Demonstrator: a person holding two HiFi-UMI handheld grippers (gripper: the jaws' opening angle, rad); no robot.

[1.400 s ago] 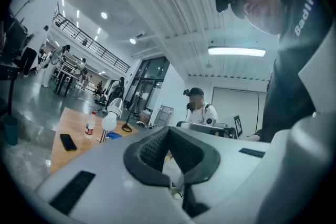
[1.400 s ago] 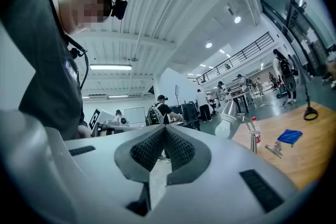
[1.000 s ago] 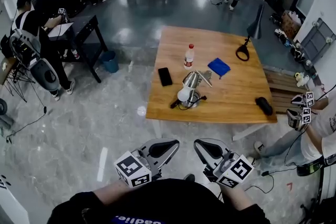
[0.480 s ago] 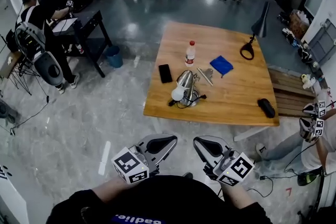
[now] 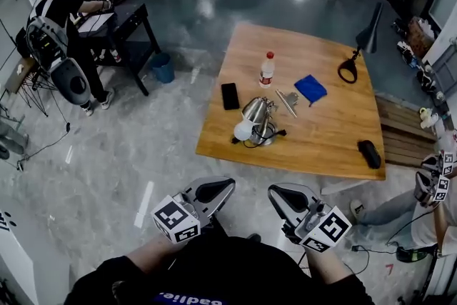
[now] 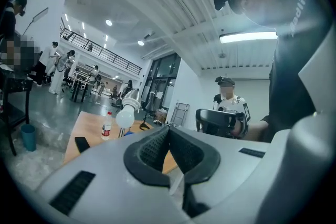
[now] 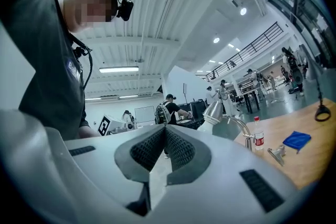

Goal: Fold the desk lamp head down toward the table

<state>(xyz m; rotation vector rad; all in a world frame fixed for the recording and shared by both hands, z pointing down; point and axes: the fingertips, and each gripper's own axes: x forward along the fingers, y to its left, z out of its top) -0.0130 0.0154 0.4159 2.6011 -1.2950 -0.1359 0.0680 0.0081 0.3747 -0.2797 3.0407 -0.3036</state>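
Note:
The desk lamp (image 5: 255,123) stands near the front edge of the wooden table (image 5: 328,146). Its silver head (image 5: 254,109) is tilted, with the white bulb (image 5: 243,131) facing front-left and its black cord coiled at the base. Both grippers hang in front of my body, well short of the table and touching nothing. My left gripper (image 5: 216,189) is shut and empty, and so is my right gripper (image 5: 285,196). The left gripper view shows shut pads (image 6: 169,139) with the lamp bulb (image 6: 125,117) far beyond. In the right gripper view the lamp head (image 7: 215,109) shows beyond the closed jaws.
On the table lie a water bottle (image 5: 267,69), a black phone (image 5: 230,96), a blue cloth (image 5: 310,88), a metal clip (image 5: 288,101), a black case (image 5: 368,153) and a black lamp (image 5: 357,57). A second person with grippers (image 5: 437,181) stands right; a desk with people is far left.
Both grippers have sunk a little in the head view and stay shut. The table and lamp have shifted slightly right and nearer in the picture. Nothing on the table has moved.

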